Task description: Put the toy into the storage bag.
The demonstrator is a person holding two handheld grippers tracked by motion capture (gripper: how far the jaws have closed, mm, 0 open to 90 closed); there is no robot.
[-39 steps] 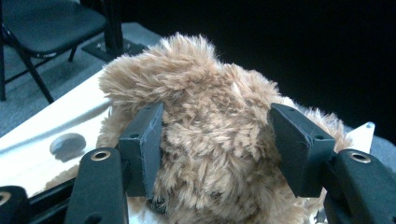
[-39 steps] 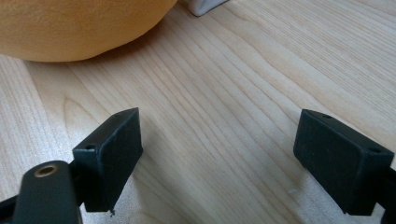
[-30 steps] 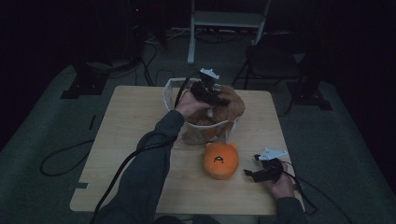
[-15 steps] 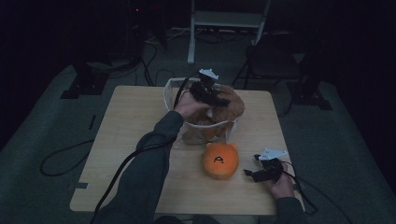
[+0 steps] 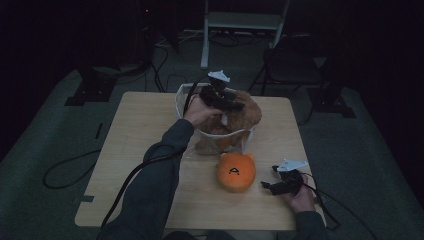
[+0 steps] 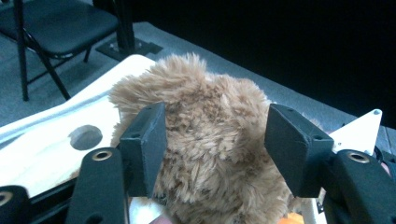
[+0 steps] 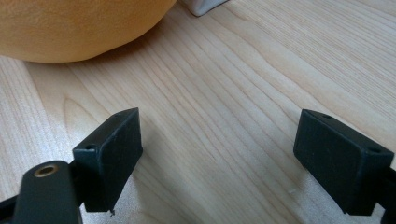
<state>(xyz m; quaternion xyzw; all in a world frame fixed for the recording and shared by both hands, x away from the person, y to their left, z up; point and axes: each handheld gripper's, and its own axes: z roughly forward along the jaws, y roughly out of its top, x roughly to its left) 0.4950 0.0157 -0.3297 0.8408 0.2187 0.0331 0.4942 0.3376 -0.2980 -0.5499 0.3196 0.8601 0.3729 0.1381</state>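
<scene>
1. My left gripper (image 6: pixel 215 154) has its fingers around the brown plush bear (image 6: pixel 210 140), which sits in the clear basket (image 5: pixel 186 107); they have just been closing, though full contact looks uncertain.
2. My right gripper (image 7: pixel 224 154) rests open on the worktop (image 5: pixel 140 130), just beside the orange plush (image 5: pixel 236 171).

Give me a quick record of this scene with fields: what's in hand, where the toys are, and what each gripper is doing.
work in hand: brown furry plush toy in white basket
left gripper: jaws around the plush, left pad touching fur, just been closing
right gripper: open, empty, low over the light wooden table
other toy: round orange plush with a face, on the table in front of the basket
</scene>
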